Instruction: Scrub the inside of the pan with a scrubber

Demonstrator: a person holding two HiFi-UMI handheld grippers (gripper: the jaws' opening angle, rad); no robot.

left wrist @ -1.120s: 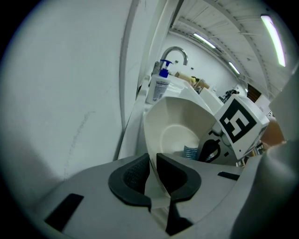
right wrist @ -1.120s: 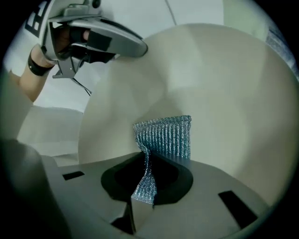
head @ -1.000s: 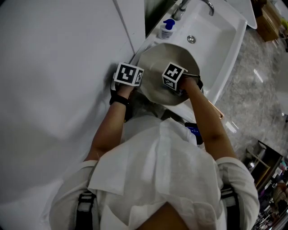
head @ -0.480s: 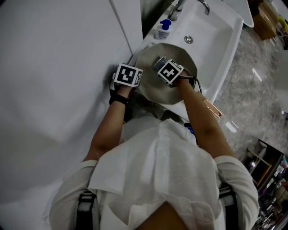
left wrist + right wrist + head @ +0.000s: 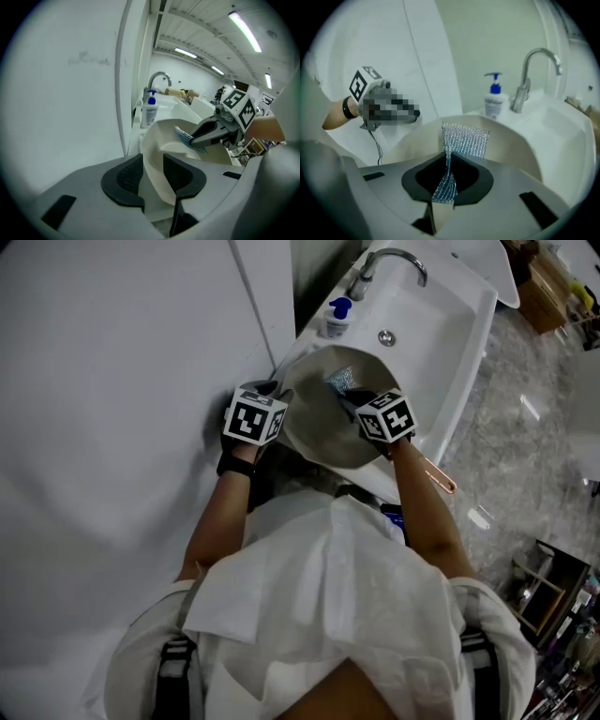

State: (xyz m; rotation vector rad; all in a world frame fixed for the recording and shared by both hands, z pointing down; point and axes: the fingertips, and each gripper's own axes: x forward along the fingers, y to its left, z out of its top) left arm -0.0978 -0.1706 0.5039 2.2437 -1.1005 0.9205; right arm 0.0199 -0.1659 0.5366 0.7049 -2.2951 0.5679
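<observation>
Over sink [image 5: 459, 315], left gripper [image 5: 152, 174] opening astride pan [image 5: 323, 432], right gripper [image 5: 447, 180] clenching forward-pointing scrubber [image 5: 465, 139]

White short-sleeved shirt [image 5: 328, 606], dark shoulder straps [image 5: 173, 667], black wristband [image 5: 234, 465].

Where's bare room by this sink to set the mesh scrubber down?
The white sink basin is bare around the metal drain. Crowded: the near end under the beige pan, and the corner with the blue-pump soap bottle and chrome faucet.

No lettering can be read — the label on the soap bottle [image 5: 150, 111] is blurred.
</observation>
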